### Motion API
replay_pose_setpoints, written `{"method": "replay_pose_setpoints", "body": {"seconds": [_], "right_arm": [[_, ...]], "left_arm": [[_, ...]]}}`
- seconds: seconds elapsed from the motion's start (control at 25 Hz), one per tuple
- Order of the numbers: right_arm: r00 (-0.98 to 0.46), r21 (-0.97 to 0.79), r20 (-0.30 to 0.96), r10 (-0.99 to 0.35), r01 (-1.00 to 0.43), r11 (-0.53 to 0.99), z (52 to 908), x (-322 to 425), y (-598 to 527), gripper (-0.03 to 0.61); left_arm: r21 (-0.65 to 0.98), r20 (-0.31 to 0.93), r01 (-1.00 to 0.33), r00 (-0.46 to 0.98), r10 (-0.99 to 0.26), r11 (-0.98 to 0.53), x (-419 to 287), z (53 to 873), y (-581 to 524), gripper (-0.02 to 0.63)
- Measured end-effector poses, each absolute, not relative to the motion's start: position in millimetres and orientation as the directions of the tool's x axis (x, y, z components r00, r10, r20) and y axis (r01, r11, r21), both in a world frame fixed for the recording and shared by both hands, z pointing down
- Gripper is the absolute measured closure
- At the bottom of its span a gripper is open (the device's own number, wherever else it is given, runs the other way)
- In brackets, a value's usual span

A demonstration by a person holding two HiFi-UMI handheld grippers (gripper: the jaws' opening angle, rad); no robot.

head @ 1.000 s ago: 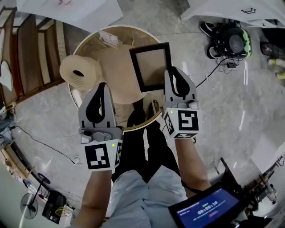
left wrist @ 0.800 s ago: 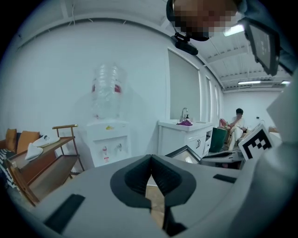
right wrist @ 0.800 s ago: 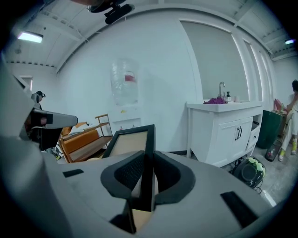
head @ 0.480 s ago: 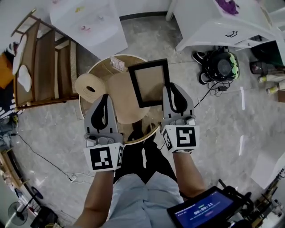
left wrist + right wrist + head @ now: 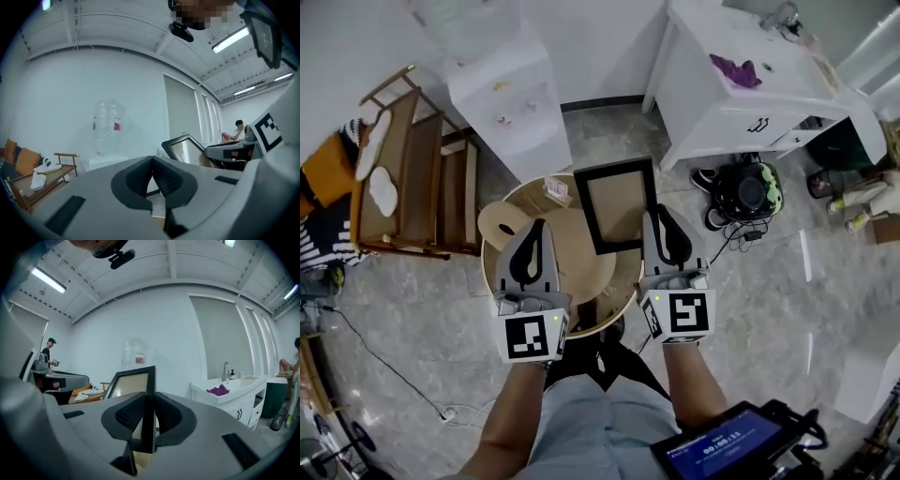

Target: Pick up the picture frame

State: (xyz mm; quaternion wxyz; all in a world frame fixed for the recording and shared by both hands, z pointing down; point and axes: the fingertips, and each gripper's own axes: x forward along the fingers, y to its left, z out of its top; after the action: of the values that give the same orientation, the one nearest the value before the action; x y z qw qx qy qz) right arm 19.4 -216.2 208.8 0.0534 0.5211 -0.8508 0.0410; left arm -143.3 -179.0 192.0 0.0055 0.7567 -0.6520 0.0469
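A black picture frame (image 5: 617, 202) with a pale insert hangs in the air above the round wooden table (image 5: 619, 298). My right gripper (image 5: 663, 228) is shut on its right edge; in the right gripper view the black frame (image 5: 146, 399) stands upright between the two pads. My left gripper (image 5: 534, 246) is raised beside it at the left, apart from the frame, its jaws shut with nothing between them (image 5: 153, 174). In the left gripper view the picture frame (image 5: 183, 149) shows at the right.
A roll of paper (image 5: 502, 225) and a small card (image 5: 556, 191) lie on the table. A wooden bench (image 5: 412, 183) stands at the left, a white cabinet (image 5: 750, 94) with a purple cloth at the back right, a dark bag (image 5: 748, 192) on the floor.
Both grippers have risen, and the frame has come up off the table with the right gripper. The view now takes in more of the room, and the table looks smaller below.
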Motion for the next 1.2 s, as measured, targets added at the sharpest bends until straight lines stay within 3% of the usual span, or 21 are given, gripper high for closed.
{"method": "replay_pose_setpoints", "body": {"seconds": [0.72, 1.2], "right_arm": [[-0.503, 0.067, -0.125, -0.855, -0.864, 0.498, 55, 20, -161, 0.500], [-0.501, 0.108, -0.180, -0.847, -0.865, 0.489, 30, 26, -140, 0.500]], "left_arm": [[-0.084, -0.152, -0.989, 0.134, -0.979, -0.122, -131, 50, -138, 0.603], [-0.133, -0.215, -0.984, 0.146, -0.966, -0.119, -119, 21, -116, 0.603]]}}
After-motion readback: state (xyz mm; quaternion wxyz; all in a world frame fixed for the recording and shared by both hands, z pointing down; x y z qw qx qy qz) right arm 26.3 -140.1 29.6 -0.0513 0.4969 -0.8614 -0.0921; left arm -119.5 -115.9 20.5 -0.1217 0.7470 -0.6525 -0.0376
